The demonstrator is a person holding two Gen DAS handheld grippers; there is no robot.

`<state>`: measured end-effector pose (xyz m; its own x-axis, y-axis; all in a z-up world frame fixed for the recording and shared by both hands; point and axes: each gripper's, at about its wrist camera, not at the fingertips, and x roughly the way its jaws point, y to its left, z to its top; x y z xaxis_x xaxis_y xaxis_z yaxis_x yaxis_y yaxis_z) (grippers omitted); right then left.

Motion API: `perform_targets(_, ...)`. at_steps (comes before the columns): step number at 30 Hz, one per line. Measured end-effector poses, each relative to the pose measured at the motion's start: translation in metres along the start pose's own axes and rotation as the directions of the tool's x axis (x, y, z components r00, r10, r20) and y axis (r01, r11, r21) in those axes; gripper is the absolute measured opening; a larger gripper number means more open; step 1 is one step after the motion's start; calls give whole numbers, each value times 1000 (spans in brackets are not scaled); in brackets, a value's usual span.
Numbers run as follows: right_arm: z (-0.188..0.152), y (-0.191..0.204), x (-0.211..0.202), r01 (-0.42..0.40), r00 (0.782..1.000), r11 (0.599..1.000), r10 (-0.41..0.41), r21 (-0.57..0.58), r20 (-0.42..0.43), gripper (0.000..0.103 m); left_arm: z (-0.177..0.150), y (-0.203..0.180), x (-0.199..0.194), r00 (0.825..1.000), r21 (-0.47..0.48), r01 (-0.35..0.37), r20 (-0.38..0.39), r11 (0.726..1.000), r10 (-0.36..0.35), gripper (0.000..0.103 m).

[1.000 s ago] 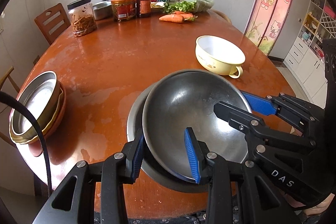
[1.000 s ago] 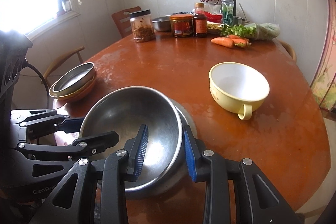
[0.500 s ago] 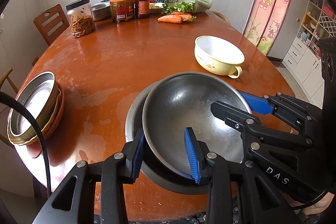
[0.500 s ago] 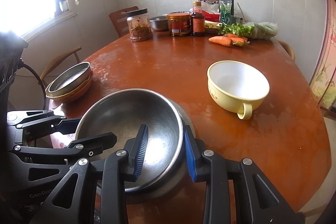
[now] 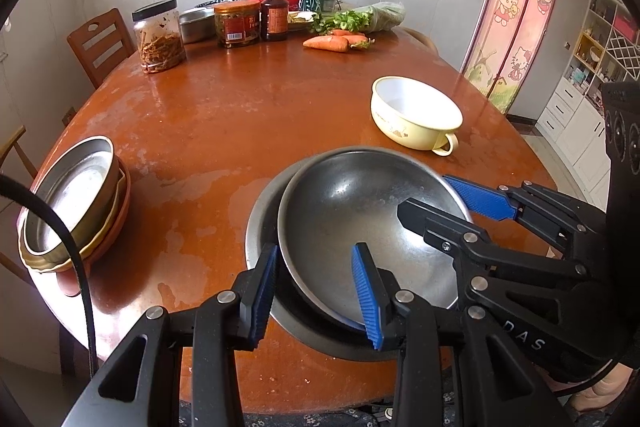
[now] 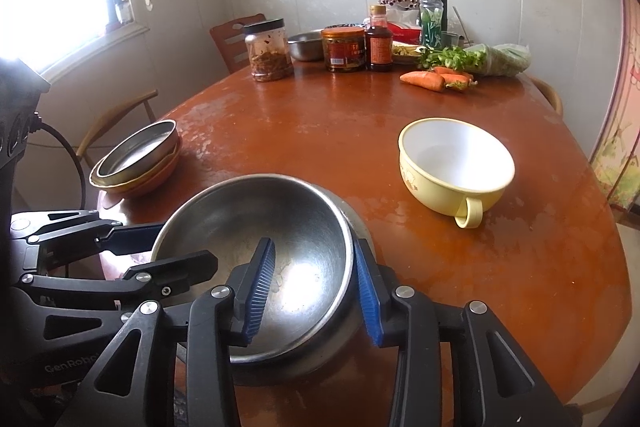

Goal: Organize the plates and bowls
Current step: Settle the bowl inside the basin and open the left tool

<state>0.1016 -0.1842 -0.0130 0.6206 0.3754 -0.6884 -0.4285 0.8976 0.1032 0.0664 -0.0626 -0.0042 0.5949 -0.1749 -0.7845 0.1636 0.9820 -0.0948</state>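
The right gripper (image 6: 316,291) straddles the near wall of the upper steel bowl (image 6: 256,227), 1 blue pad inside and 1 outside, and its jaws are opening, so the pads seem to be leaving the rim. The left gripper (image 5: 316,291) stands narrow over the opposite side of the same bowl, also with 1 pad inside and 1 outside; I cannot tell if its pads press the rim or only stand beside it. This bowl sits tilted and a little off centre inside the lower steel bowl (image 5: 260,227), which rests on the table (image 5: 200,131) close to the near edge.

The risk, as I judge it: if the right side lets go while the left side holds, the upper bowl can tip or slide against the smooth steel under it and settle crooked. A pad that catches the rim while it withdraws can drag both bowls toward the near edge, where there is little table left.

Further out the room is good. The yellow bowl with handle (image 6: 456,163) stands apart on the right side, with bare table between. The stack of plates (image 5: 72,199) sits at the left edge and partly overhangs it, so a wide swing of the left hand there can knock it. The jars, bottles and carrots (image 6: 436,79) are far at the back
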Motion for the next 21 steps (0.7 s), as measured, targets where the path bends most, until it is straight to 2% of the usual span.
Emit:
perform_targets(7,1,-1,-6,-3,1000,1000,3,8,18,42,1,1,-4,1000,-3,3,14,1000,-3,38)
perform_targets(11,2,-3,-10,-9,1000,1000,8,24,28,50,1,1,-7,1000,-4,7,23,1000,-6,39)
perform_targets(17,2,-8,-15,-16,999,999,14,45,38,54,3,2,-8,1000,-6,12,27,1000,-12,41)
perform_targets(21,2,-12,-16,-19,999,998,16,59,44,58,3,2,-9,999,-8,17,31,1000,-16,47)
